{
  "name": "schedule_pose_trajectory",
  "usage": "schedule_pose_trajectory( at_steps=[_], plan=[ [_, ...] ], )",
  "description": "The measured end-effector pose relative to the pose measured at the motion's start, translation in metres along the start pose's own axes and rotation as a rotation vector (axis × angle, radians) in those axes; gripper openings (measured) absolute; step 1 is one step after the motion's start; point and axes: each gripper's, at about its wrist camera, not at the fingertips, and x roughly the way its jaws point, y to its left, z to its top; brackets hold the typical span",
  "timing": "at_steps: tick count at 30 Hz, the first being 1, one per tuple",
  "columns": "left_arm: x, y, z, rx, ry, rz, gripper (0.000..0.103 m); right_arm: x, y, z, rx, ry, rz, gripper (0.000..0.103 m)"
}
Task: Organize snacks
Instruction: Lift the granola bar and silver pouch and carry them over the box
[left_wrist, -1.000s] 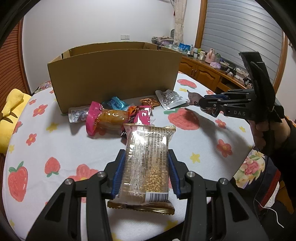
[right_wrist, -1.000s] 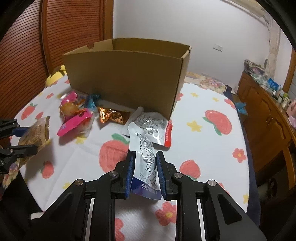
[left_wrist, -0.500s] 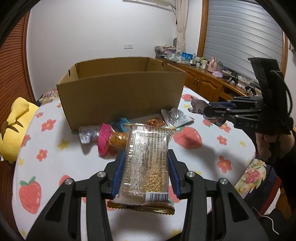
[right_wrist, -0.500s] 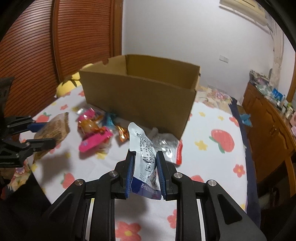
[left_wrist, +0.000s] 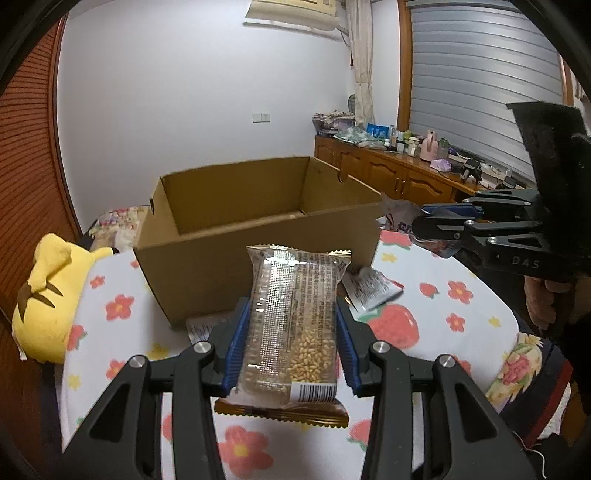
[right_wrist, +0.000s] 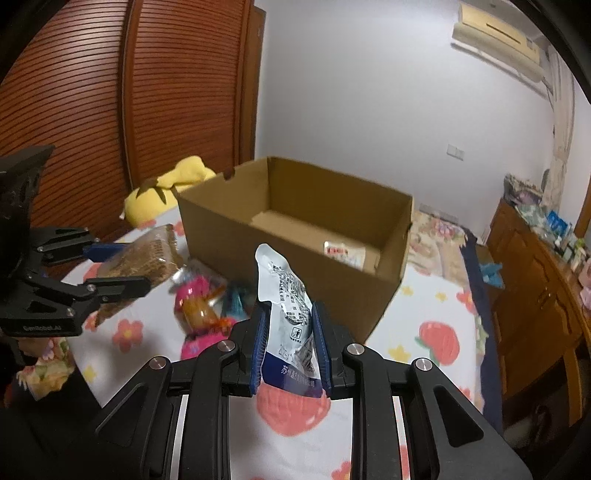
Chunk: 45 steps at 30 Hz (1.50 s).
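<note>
Two raised grippers: left gripper (left_wrist: 291, 343) clamping grain bar (left_wrist: 291, 325), right gripper (right_wrist: 290, 349) clamping pouch (right_wrist: 286, 314)

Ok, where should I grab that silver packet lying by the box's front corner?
Pinch the silver packet by its outer edge, the one pointing away from the cardboard box, coming in low from the open tablecloth side. It lies flat and thin, and the box wall stands close behind it, so a top-down grab would likely slip.

L gripper (left_wrist: 291, 345) clamped; R gripper (right_wrist: 289, 349) clamped, raised.
</note>
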Motion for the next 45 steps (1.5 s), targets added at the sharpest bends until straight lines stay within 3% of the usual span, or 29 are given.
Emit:
schedule_pose_trajectory(
  at_steps=[9,21,27,37,41,45],
  plan=[
    [0.014,0.025,0.032,-0.004,-0.032,0.026,0.042,0.018,-0.001,0.038,-0.038,-0.022,0.009,0.022],
    [0.046,0.06,0.07,-0.007,-0.028,0.065,0.042,0.087,-0.025,0.066,-0.038,0.035,0.042,0.022],
    [0.069,0.069,0.08,-0.007,-0.005,0.068,0.042,0.115,-0.04,0.066,0.004,0.099,0.02,0.015],
    [0.109,0.068,0.094,0.003,0.042,0.066,0.042,0.139,-0.045,0.06,-0.012,0.135,0.051,0.014],
    [0.122,0.065,0.102,0.02,0.065,0.076,0.042,0.143,-0.047,0.06,-0.008,0.146,0.063,0.014],
    [0.132,0.063,0.109,0.035,0.086,0.091,0.042,0.142,-0.053,0.059,0.026,0.14,0.067,0.024]
  ],
)
